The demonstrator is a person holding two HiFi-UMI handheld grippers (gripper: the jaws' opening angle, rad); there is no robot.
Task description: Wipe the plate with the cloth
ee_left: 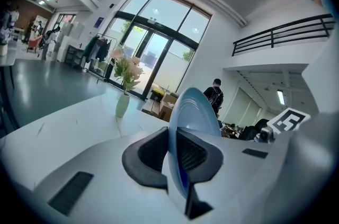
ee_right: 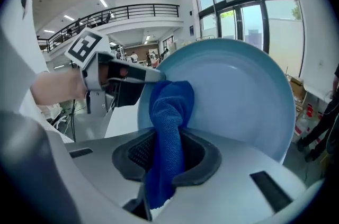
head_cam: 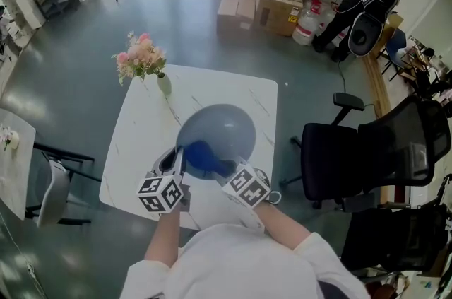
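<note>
- Plate (head_cam: pixel 219 131): pale blue, round, held tilted above the desk (head_cam: pixel 134 149), its hollow face towards the right gripper.
- Left gripper (ee_left: pixel 177 154): jaws nearly together, pinching the plate's rim edge-on.
- Right gripper (ee_right: pixel 169 157): jaws clamped on the cloth.
- Cloth (ee_right: pixel 170 112): deep blue terry, its bunched end lying against the plate's face near the lower rim.
- Marker cube (head_cam: pixel 161 193): black-and-white square patterns, no letters.
- Vase of pink flowers (head_cam: pixel 145 64): at the desk's far corner.
</note>
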